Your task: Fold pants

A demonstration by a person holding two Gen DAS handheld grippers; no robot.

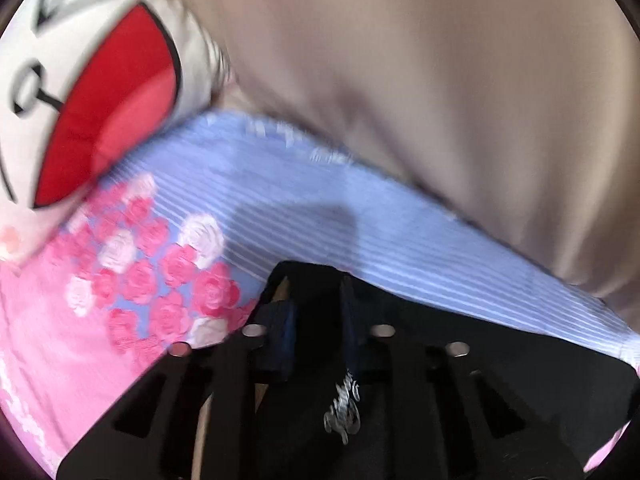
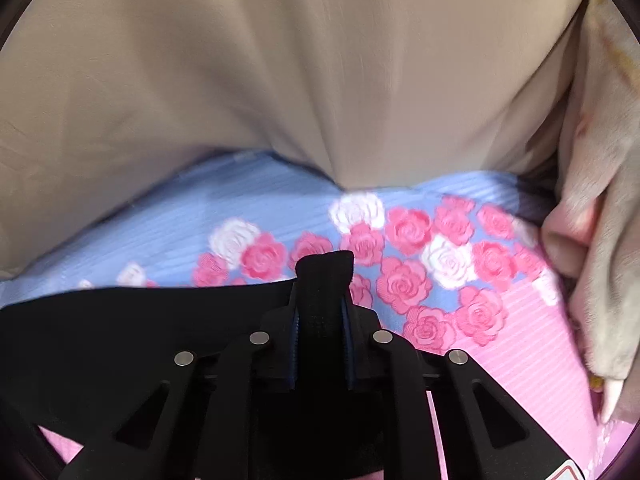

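Observation:
The pants are black fabric. In the left wrist view the black pants (image 1: 460, 360) spread from between my fingers out to the right, with a silver script logo on them. My left gripper (image 1: 318, 320) is shut on a fold of the pants. In the right wrist view the black pants (image 2: 120, 340) stretch from my fingers to the left. My right gripper (image 2: 324, 312) is shut on a bunched fold of them that sticks up between the blue pads (image 2: 295, 344). Both grips sit just above a bedsheet (image 2: 500, 340).
The bedsheet (image 1: 320, 208) is blue-striped and pink with rose print. A beige blanket (image 1: 440, 80) lies along the far side, also in the right wrist view (image 2: 280, 72). A white cartoon pillow with a red mouth (image 1: 100, 92) lies far left. A crumpled beige cloth (image 2: 608, 220) lies at right.

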